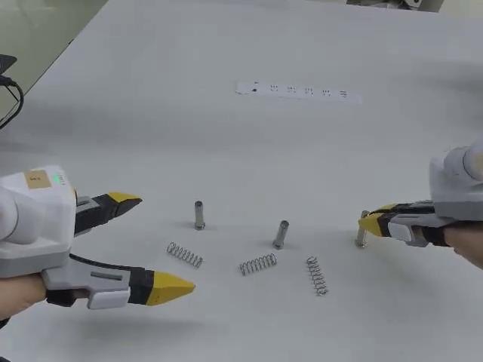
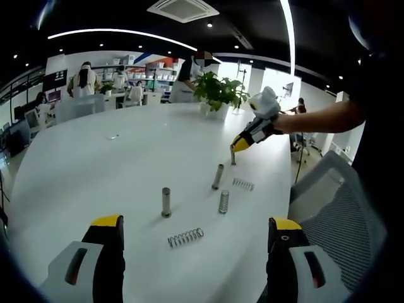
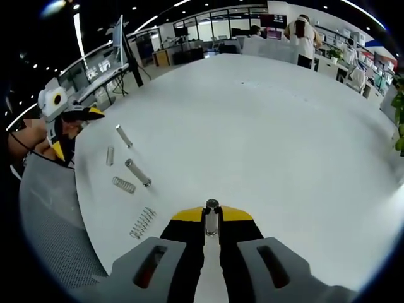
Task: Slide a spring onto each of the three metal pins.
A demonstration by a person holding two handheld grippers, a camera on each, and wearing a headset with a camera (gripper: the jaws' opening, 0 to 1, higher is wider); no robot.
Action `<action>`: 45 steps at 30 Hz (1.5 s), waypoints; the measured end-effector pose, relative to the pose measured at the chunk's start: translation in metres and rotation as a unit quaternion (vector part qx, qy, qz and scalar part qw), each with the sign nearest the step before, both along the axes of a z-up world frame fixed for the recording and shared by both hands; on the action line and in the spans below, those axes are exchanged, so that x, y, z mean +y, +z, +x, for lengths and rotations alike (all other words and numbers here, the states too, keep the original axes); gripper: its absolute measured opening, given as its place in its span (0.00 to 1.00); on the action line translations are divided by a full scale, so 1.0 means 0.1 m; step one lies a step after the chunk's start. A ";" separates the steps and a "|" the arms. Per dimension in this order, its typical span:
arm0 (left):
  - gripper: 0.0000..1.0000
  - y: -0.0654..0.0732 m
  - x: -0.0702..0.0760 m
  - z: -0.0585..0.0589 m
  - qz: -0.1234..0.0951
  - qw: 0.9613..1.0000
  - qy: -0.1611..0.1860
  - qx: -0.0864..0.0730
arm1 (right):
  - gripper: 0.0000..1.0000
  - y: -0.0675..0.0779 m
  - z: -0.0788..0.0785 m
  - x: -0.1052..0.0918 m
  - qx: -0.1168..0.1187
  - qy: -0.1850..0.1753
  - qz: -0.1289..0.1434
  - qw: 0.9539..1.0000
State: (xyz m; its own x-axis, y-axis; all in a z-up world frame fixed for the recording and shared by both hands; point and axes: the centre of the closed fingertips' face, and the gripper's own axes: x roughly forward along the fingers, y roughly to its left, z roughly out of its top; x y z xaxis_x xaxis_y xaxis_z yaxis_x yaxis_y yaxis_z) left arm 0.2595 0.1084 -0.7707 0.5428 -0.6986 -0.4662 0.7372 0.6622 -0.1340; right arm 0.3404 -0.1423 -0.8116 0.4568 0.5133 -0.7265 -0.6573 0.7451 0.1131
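On white table (image 1: 226, 151), right hand-held gripper (image 1: 367, 221) clamps rightmost pin (image 1: 361, 240); left hand-held gripper (image 1: 164, 243) wide, nearest spring (image 1: 185, 255) just beside.

A white table (image 1: 302, 45) spreads across the head view. A white power strip (image 1: 299, 92) lies flat on it at 12 o'clock. At 9 o'clock a black cable (image 1: 10, 83) loops off the table's edge, over the pale green floor (image 1: 38, 23).

In the left gripper view a potted plant (image 2: 218, 95) stands at the table's far edge at 12 o'clock, with a person (image 2: 188, 74) just behind it. A second person (image 2: 84, 79) stands at 10 o'clock among desks. A grey mesh chair (image 2: 331, 202) sits at 4 o'clock. Overhead are a ceiling vent (image 2: 183, 9) at 12 o'clock and a light strip (image 2: 288, 31) at 1 o'clock.

In the right gripper view a figure (image 3: 303, 35) in a light top stands beyond the table at 1 o'clock.
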 end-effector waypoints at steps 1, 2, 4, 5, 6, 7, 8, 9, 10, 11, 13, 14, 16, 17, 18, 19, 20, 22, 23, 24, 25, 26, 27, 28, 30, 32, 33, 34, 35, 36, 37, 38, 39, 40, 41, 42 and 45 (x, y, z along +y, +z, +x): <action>0.92 0.00 0.00 0.00 0.000 1.000 0.000 0.000 | 0.05 0.00 -0.01 0.00 -0.005 0.003 0.000 1.000; 0.92 -0.01 -0.01 0.00 0.002 1.000 -0.001 0.000 | 0.05 0.00 -0.02 0.00 -0.007 0.002 -0.001 1.000; 0.92 0.00 -0.03 0.01 0.000 1.000 -0.002 0.000 | 0.05 0.00 -0.03 0.01 -0.017 0.008 -0.002 1.000; 0.92 0.00 -0.03 0.01 -0.001 1.000 -0.003 0.000 | 0.05 0.00 -0.04 0.01 -0.020 0.007 -0.002 1.000; 0.92 0.00 -0.04 0.01 -0.001 1.000 -0.005 0.000 | 0.05 0.00 -0.05 0.01 -0.022 0.006 0.000 1.000; 0.92 0.00 -0.04 0.01 -0.001 1.000 -0.005 -0.001 | 0.05 0.00 -0.05 0.00 -0.022 0.005 0.001 1.000; 0.92 0.00 -0.04 0.01 0.000 1.000 -0.006 -0.001 | 0.05 0.00 -0.06 0.01 -0.026 0.005 0.002 1.000; 0.92 0.00 -0.04 0.01 -0.001 1.000 -0.005 -0.001 | 0.05 0.01 -0.06 0.01 -0.027 0.005 0.003 1.000; 0.92 0.01 -0.04 0.00 -0.002 1.000 -0.005 -0.001 | 0.05 0.01 -0.06 0.00 -0.029 0.005 0.002 1.000; 0.92 0.01 -0.04 0.00 -0.001 1.000 -0.005 -0.001 | 0.05 0.01 -0.07 0.00 -0.030 0.006 0.001 1.000; 0.92 0.00 -0.02 0.00 0.000 1.000 -0.004 -0.001 | 0.05 0.01 -0.07 0.00 -0.033 0.012 -0.002 0.999; 0.92 0.00 -0.02 0.01 0.000 1.000 -0.004 -0.001 | 0.05 0.01 -0.07 0.00 -0.036 0.015 -0.005 0.999; 0.92 0.00 -0.01 0.01 -0.001 1.000 -0.002 -0.002 | 0.05 0.01 -0.08 0.00 -0.037 0.017 -0.009 0.999; 0.92 0.00 -0.01 0.01 -0.002 1.000 -0.001 -0.002 | 0.05 0.01 -0.08 0.00 -0.044 0.024 -0.013 0.999; 0.92 0.00 0.00 0.01 -0.002 1.000 -0.001 -0.001 | 0.05 0.01 -0.08 -0.01 -0.048 0.022 -0.015 0.998; 0.91 0.00 0.00 0.01 -0.001 1.000 -0.001 -0.002 | 0.05 0.01 -0.09 0.00 -0.050 0.025 -0.015 0.998; 0.92 0.00 0.00 0.01 -0.001 1.000 -0.001 -0.002 | 0.05 0.02 -0.09 0.00 -0.050 0.025 -0.015 0.998; 0.92 0.00 0.00 0.00 -0.001 1.000 -0.002 -0.001 | 0.05 0.02 -0.10 0.00 -0.050 0.026 -0.016 0.998; 0.92 0.00 0.00 -0.01 -0.001 1.000 -0.002 -0.001 | 0.05 0.02 -0.12 0.00 -0.049 0.029 -0.016 0.998; 0.91 0.00 0.00 -0.01 -0.001 1.000 -0.002 -0.001 | 0.05 0.02 -0.12 0.00 -0.052 0.030 -0.019 0.998; 0.91 0.00 0.01 -0.01 0.000 1.000 -0.001 -0.001 | 0.05 0.02 -0.13 0.00 -0.053 0.032 -0.022 0.998; 0.92 0.00 0.01 -0.01 0.000 1.000 -0.001 -0.001 | 0.05 0.02 -0.13 0.00 -0.055 0.034 -0.024 0.998; 0.92 0.00 0.01 -0.01 0.000 1.000 -0.001 -0.001 | 0.05 0.02 -0.13 0.00 -0.055 0.034 -0.025 0.998; 0.92 0.00 0.01 -0.01 -0.001 1.000 0.000 -0.001 | 0.05 0.02 -0.13 0.00 -0.056 0.036 -0.026 0.997; 0.92 0.00 0.02 0.00 -0.001 1.000 0.000 -0.002 | 0.05 0.02 -0.13 0.00 -0.056 0.038 -0.029 0.997; 0.92 0.01 0.02 0.00 -0.003 1.000 0.001 -0.002 | 0.06 0.02 -0.13 0.00 -0.055 0.039 -0.029 0.997; 0.92 0.01 0.02 0.00 -0.004 1.000 0.002 -0.003 | 0.06 0.02 -0.13 0.00 -0.053 0.038 -0.029 0.997; 0.92 0.01 0.02 0.00 -0.004 1.000 0.002 -0.003 | 0.06 0.03 -0.13 0.00 -0.048 0.036 -0.027 0.998; 0.92 0.01 0.02 0.00 -0.004 1.000 0.002 -0.003 | 0.06 0.03 -0.13 0.00 -0.046 0.035 -0.026 0.998; 0.92 0.01 0.02 0.00 -0.004 1.000 0.002 -0.002 | 0.06 0.03 -0.13 0.00 -0.046 0.036 -0.025 0.998; 0.92 0.01 0.02 0.00 -0.003 1.000 0.003 -0.002 | 0.06 0.03 -0.13 0.00 -0.046 0.035 -0.026 0.998; 0.92 0.01 0.02 0.00 -0.004 1.000 0.003 -0.002 | 0.08 0.04 -0.13 0.00 -0.048 0.035 -0.026 0.998; 0.92 0.01 0.02 0.00 -0.004 1.000 0.003 -0.002 | 0.10 0.04 -0.13 0.01 -0.048 0.036 -0.026 0.998; 0.92 0.01 0.02 0.00 -0.004 1.000 0.003 -0.002 | 0.11 0.04 -0.13 0.00 -0.047 0.036 -0.027 0.998; 0.93 0.01 0.02 0.00 -0.004 1.000 0.004 -0.002 | 0.11 0.04 -0.13 0.01 -0.048 0.038 -0.026 0.998; 0.93 0.01 0.03 0.00 -0.004 1.000 0.004 -0.002 | 0.11 0.03 -0.14 0.01 -0.044 0.038 -0.026 0.998; 0.93 0.01 0.03 0.00 -0.004 1.000 0.004 -0.002 | 0.15 0.03 -0.14 0.01 -0.045 0.037 -0.026 0.998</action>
State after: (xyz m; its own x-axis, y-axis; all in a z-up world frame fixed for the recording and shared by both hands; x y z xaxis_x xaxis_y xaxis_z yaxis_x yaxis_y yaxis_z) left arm 0.2598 0.1111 -0.7695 0.5505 -0.6983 -0.4575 0.7326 0.6669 -0.1363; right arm 0.3268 -0.1417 -0.8089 0.4841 0.5111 -0.7102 -0.7169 0.6971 0.0130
